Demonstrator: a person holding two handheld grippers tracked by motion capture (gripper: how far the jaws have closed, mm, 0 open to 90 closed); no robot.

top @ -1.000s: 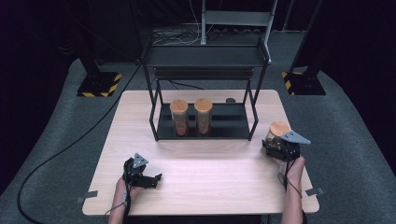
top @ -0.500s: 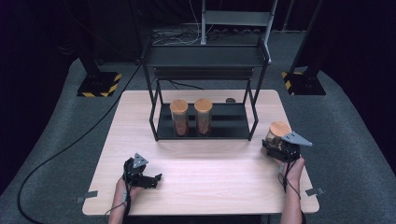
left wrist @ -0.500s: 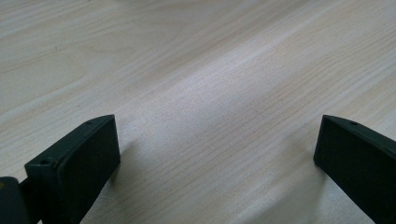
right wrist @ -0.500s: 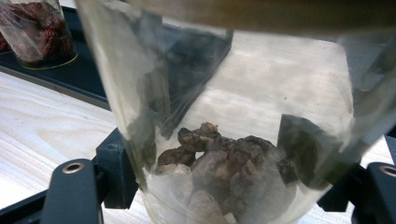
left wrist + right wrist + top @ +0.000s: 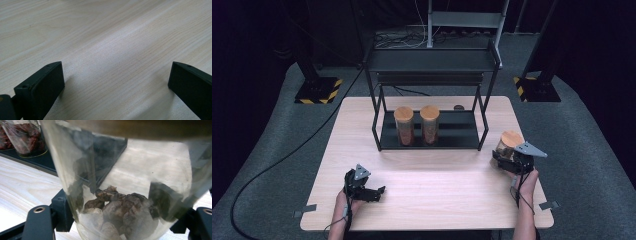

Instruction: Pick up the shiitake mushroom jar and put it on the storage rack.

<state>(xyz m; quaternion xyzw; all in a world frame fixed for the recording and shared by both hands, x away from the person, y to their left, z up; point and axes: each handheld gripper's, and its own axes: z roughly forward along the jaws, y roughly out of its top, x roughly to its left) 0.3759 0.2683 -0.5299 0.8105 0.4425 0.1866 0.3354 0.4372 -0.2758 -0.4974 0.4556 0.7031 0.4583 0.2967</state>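
A pale wooden table [image 5: 427, 195] stands on a grey carpet in a dark room, with black stands with yellow-striped bases at about 10 and 2 o'clock from the table. At the 12 o'clock side of the table stands a black metal rack [image 5: 432, 62]; on its lower shelf two jars with wooden lids [image 5: 417, 125] stand side by side, filled with something reddish. A small dark object [image 5: 458, 107] lies behind the rack; it is too small to tell what it is.

The right gripper [image 5: 508, 161] is at about 3 o'clock on the table, and its jaws are pinching a glass jar [image 5: 120, 195] with a wooden lid [image 5: 511, 138]. The jar has brownish dried pieces at the bottom and seems to be tilted a little in the right gripper view, though the close view makes this uncertain.

The left gripper [image 5: 374, 192] is at about 7 o'clock, low over the bare wood, its jaws spread wide with nothing between them.
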